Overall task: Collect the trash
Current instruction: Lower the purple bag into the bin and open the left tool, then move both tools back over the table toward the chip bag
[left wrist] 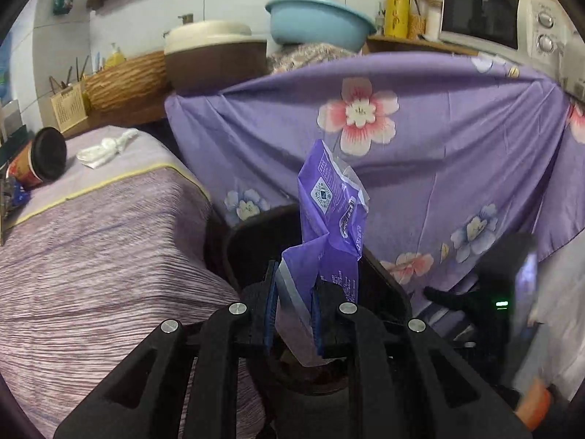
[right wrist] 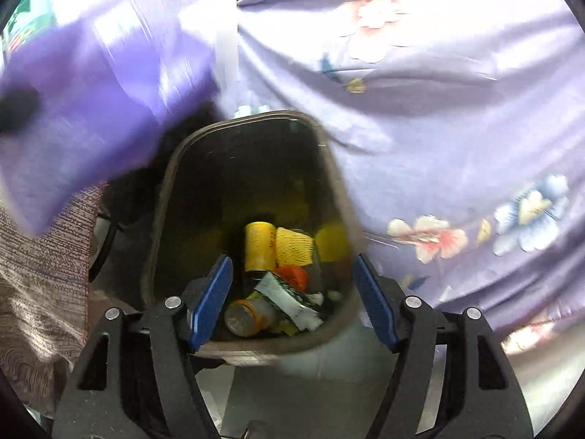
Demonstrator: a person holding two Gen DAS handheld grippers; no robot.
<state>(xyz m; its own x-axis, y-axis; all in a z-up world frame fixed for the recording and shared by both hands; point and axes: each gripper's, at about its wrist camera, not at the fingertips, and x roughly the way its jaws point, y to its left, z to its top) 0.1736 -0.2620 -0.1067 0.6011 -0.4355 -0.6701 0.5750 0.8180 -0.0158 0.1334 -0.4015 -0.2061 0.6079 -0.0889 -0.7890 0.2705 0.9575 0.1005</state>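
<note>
The left claw [left wrist: 292, 311] is nearly closed, its blue pads pinching the lower end of a crumpled purple wrapper [left wrist: 331, 212] that stands up above them. Just beyond and below sits the dark bin [left wrist: 252, 241], partly hidden behind the wrapper. The right claw [right wrist: 290, 300] is wide open and holds nothing; it hangs over the same bin [right wrist: 329, 153], where a yellow can [right wrist: 259, 245] and other rubbish lie at the bottom. The risk: the wrapper is light and tall, so if released off-centre it could catch the rim or drift onto the striped cloth [left wrist: 91, 256] or the flowered purple sheet [left wrist: 457, 146] beside it.
</note>
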